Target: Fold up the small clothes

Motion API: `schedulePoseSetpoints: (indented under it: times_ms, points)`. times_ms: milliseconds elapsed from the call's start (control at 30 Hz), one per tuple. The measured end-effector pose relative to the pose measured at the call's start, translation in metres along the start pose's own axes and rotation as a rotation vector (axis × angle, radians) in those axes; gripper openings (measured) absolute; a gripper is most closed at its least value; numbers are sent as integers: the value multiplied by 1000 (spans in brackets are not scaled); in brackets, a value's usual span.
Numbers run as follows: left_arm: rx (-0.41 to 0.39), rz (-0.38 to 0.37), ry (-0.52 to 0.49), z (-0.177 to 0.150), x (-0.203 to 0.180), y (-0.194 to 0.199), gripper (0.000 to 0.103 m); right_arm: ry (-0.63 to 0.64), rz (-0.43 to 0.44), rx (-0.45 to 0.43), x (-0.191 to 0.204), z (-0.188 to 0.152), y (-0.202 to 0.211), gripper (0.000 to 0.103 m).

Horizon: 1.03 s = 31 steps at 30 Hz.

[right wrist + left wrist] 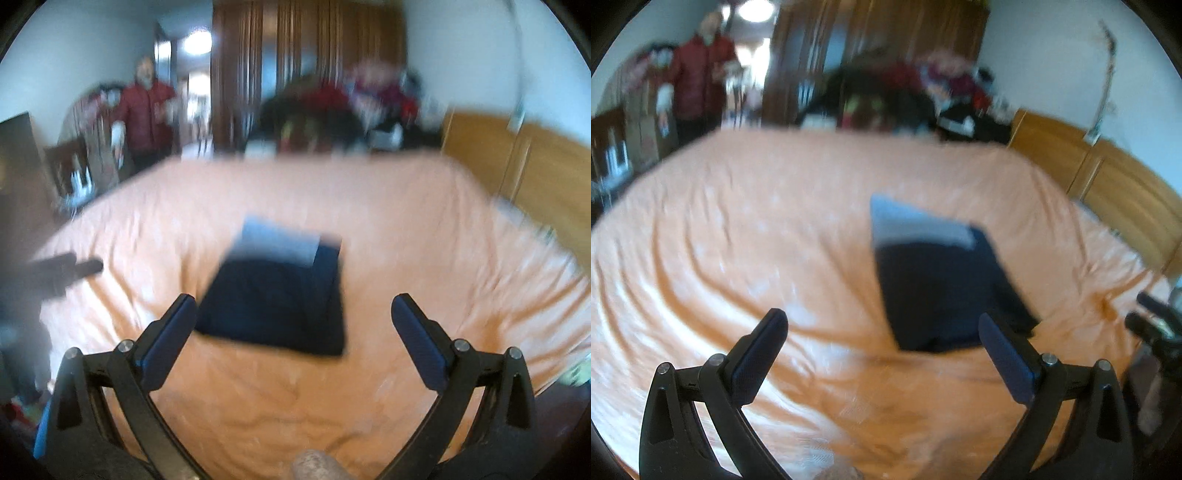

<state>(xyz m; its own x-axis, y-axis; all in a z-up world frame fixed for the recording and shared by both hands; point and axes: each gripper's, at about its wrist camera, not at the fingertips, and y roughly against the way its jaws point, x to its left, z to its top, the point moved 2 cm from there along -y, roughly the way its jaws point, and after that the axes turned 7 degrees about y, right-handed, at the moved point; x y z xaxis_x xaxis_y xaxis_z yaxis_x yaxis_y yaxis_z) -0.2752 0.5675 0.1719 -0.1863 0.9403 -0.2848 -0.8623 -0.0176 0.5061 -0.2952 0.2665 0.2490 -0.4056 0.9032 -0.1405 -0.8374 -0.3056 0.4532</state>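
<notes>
Two blurred fisheye views look forward over a bed covered with an orange sheet [738, 229]. Nearest the camera in the left wrist view, at the bottom of the frame, the left tool [882, 321] has its two fingers spread wide with nothing between them, poised above the wrinkled sheet. In the right wrist view the right tool [293, 304] is likewise spread wide and empty at the bottom of the frame. Just beyond the fingertips lies a dark blue garment [945, 291] with a pale grey band along its far edge, flat on the sheet in a neat rectangular shape. In the left view it sits right of centre, its near corner close to the right-hand finger; in the right view the garment [277, 299] lies almost centred between the fingers and slightly beyond them. Neither tool touches it. Judging by its tidy outline, this piece looks folded already, or nearly so; whether another fold or another garment remains cannot be told. The other tool shows as a dark blur at the right edge of the left view and at the left edge of the right view. Farther back, at the top of both frames, stand a heap of clothes [905, 92], a dark wooden wardrobe [306, 55], and, at upper left, a person in a red jacket [701, 74].
</notes>
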Motion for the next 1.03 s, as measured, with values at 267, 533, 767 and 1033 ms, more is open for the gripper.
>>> schedulePoseSetpoints:
  times_ms: [267, 533, 767, 1033]
  points:
    - [-184, -45, -15, 31, -26, 78, 103, -14, 4, 62, 18, 11, -2, 103]
    - [-213, 9, -55, 25, -31, 103, 103, -74, 7, 151, 10, -10, -18, 103]
    - [-217, 61, -106, 14, -44, 107, 103, -79, 25, 190, 14, -21, -9, 103]
    - [-180, 55, -123, 6, -52, 92, 103, -71, 25, 176, 16, -21, -11, 103]
